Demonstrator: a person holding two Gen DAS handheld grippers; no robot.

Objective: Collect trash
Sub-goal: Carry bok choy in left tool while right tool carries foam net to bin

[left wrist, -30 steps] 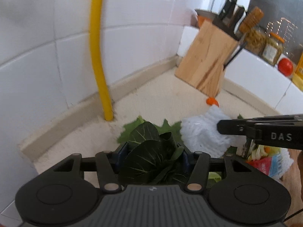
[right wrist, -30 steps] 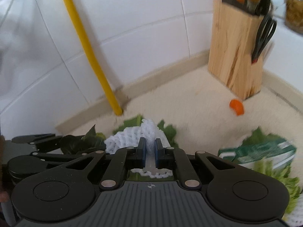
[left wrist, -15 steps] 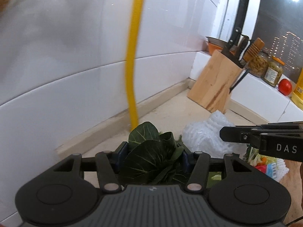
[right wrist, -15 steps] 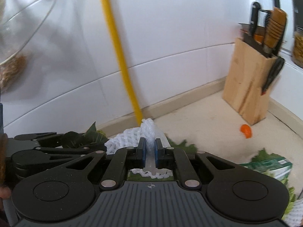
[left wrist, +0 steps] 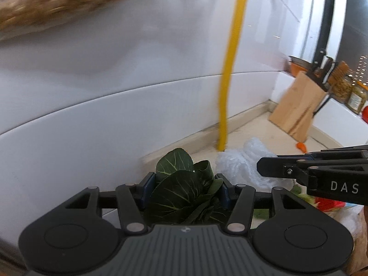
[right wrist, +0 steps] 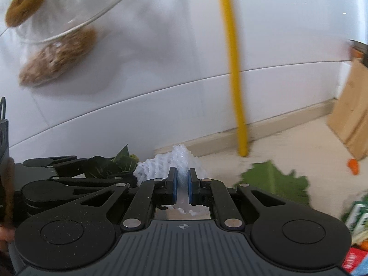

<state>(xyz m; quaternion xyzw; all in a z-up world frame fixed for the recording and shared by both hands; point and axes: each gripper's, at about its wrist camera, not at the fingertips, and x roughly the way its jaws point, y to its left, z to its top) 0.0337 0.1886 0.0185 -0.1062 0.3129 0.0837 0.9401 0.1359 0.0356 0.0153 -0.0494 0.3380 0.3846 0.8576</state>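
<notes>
Glossy white tiles point(left wrist: 115, 126), wooden knife block point(left wrist: 296, 112), foam netting point(right wrist: 170, 163)

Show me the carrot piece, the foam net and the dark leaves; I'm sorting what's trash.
carrot piece point(right wrist: 353, 166): right wrist view, on its orange middle.
foam net point(right wrist: 158, 166): right wrist view, on its white mesh left of the fingers.
dark leaves point(left wrist: 181, 191): left wrist view, on the big veined leaf.

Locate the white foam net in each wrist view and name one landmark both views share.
Left wrist: foam net right of centre, beside the held leaves.
Right wrist: foam net at centre, pinched between the right gripper fingers.
Shared landmark: yellow pipe.
</notes>
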